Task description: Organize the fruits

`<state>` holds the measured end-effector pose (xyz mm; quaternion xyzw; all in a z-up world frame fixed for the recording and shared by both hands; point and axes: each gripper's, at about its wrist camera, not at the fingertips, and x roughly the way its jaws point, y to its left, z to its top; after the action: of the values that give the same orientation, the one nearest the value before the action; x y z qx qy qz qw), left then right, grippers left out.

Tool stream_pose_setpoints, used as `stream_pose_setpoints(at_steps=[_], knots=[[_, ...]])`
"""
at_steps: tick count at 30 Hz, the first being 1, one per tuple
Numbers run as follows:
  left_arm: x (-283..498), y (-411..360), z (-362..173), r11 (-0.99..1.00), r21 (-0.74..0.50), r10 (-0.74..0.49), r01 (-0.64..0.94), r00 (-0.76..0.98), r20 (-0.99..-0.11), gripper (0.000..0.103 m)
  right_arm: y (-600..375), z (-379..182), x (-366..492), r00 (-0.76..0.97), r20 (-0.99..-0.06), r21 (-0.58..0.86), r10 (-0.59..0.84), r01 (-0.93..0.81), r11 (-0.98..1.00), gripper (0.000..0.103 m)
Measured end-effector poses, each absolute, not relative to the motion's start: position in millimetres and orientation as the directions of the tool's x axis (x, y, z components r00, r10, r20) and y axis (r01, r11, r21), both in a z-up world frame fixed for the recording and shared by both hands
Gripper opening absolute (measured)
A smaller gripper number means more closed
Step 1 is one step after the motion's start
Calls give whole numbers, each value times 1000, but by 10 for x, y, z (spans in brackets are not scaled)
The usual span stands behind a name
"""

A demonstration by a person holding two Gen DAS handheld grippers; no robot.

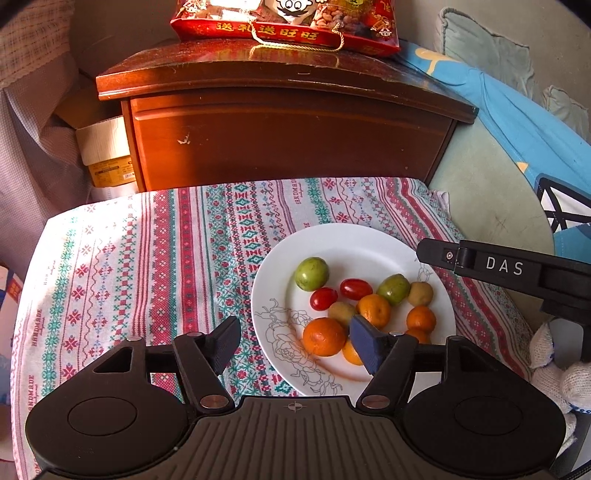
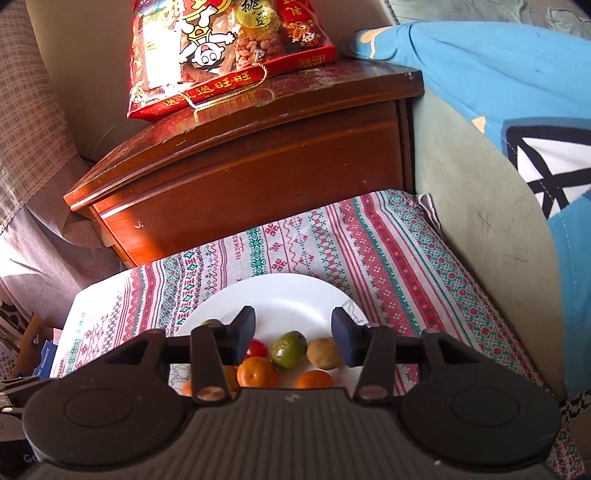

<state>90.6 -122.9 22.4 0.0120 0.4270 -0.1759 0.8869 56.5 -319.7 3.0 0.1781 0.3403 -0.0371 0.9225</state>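
Observation:
A white plate [image 1: 354,240] with a drawn flower pattern sits on the right half of the patterned cloth [image 1: 147,258]. It holds several small fruits: oranges [image 1: 324,336], two red tomatoes [image 1: 355,288], two green fruits [image 1: 311,273] and brownish ones [image 1: 420,293]. My left gripper [image 1: 295,332] hovers open over the plate's near left rim with nothing between its pads. One finger [image 1: 480,260] of the right gripper reaches in over the plate's right edge. In the right wrist view my right gripper [image 2: 293,325] is open above the plate [image 2: 288,295], over a green fruit [image 2: 289,349] and a brown one [image 2: 324,353].
A dark wooden nightstand [image 1: 288,122] stands right behind the cloth, with a red snack bag [image 1: 288,22] on top. A bed edge with blue bedding [image 1: 517,122] runs along the right. A cardboard box [image 1: 107,155] is at the left. A white-gloved hand [image 1: 554,373] shows low right.

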Motion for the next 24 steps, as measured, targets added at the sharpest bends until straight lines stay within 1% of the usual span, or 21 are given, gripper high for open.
stream_pose_setpoints(at_steps=[1, 3, 5, 12, 15, 18, 24], knots=[[896, -1219, 239, 940, -127, -295, 315, 573, -764, 69, -3194, 30, 533, 760, -649, 295, 41, 202, 934, 54], [882, -1193, 254, 946, -123, -282, 301, 573, -769, 71, -3186, 26, 466, 742, -670, 276, 14, 231, 933, 57], [872, -1175, 256, 949, -117, -272, 294, 569, -776, 72, -3178, 25, 410, 725, -688, 261, 2, 246, 933, 58], [832, -1135, 236, 963, -76, -212, 258, 558, -802, 73, -3163, 42, 216, 684, -729, 243, -38, 309, 920, 72], [813, -1145, 230, 967, -42, -180, 250, 557, -811, 74, -3148, 28, 156, 674, -737, 231, -50, 321, 918, 74], [788, -1136, 221, 971, -16, -151, 239, 557, -817, 76, -3112, -17, 168, 647, -760, 211, -50, 319, 924, 79], [783, -1067, 209, 978, -30, -138, 206, 533, -835, 76, -3023, -80, 214, 623, -781, 178, -51, 300, 937, 80]])
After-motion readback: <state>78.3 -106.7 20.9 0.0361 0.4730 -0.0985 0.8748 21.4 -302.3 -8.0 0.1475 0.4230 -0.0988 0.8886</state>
